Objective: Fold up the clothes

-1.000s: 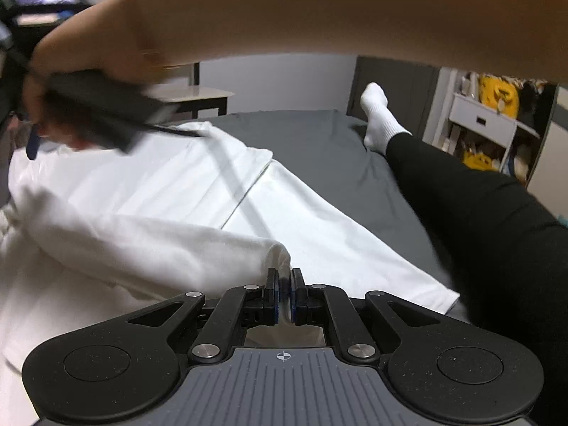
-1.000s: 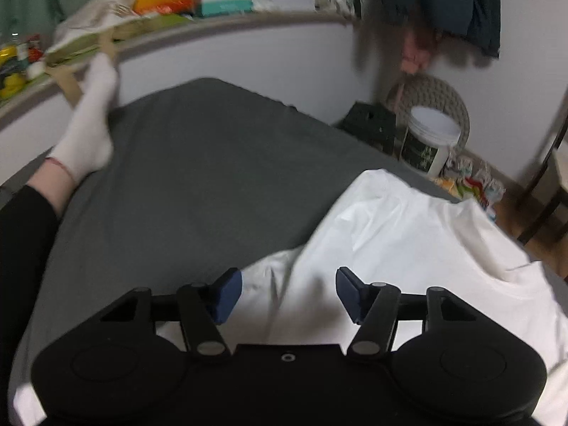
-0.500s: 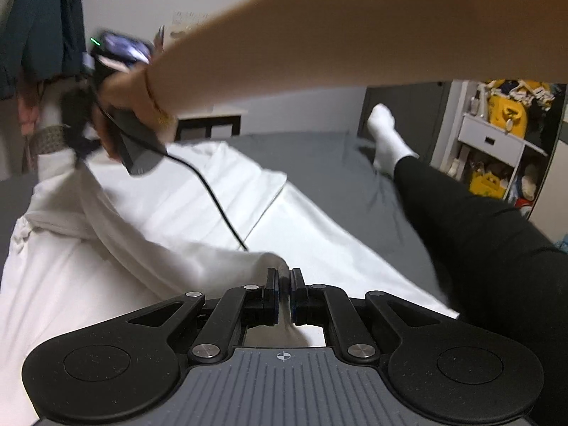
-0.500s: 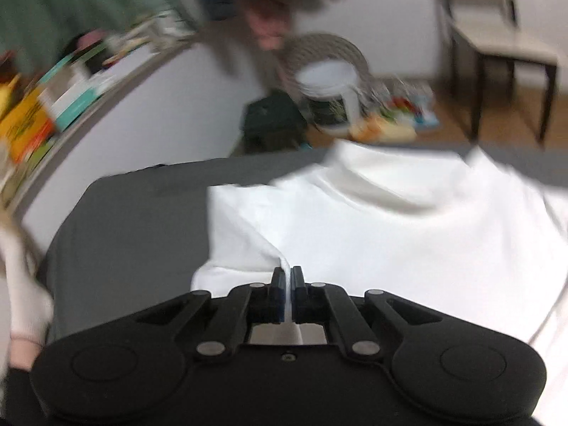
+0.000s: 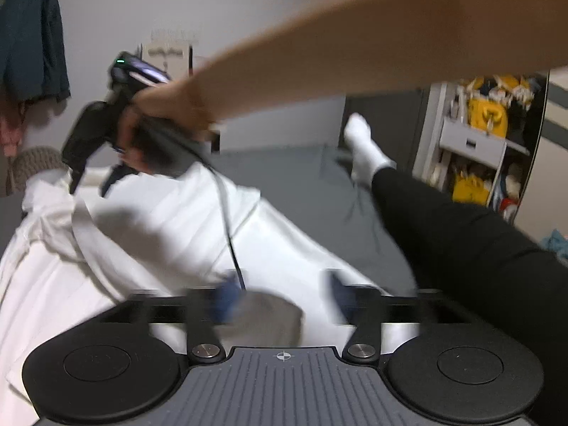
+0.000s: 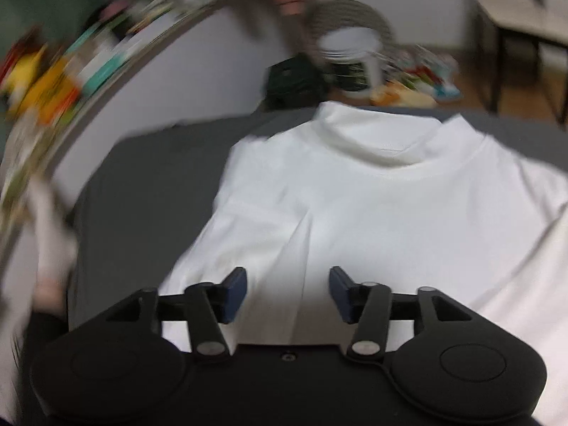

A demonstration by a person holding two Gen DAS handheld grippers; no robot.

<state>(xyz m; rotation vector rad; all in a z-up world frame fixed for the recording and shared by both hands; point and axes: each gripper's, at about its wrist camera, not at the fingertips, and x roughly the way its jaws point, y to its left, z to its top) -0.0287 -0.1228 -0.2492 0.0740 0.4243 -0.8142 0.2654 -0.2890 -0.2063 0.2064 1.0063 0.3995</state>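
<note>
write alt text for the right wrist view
An open right gripper hovers over a white hooded top spread flat on a dark grey bed. A blurred cluttered shelf curves past on the left.

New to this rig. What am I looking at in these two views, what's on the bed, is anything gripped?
No robot here: a person holds a two-finger gripper in each hand, each with a fisheye camera looking along its fingers. One view is from the left gripper, the other from the right gripper. A white top lies spread on a grey bed. Both grippers are open above the cloth, holding nothing. The left view also shows the person's other arm holding the right gripper, and a leg on the bed.
</note>
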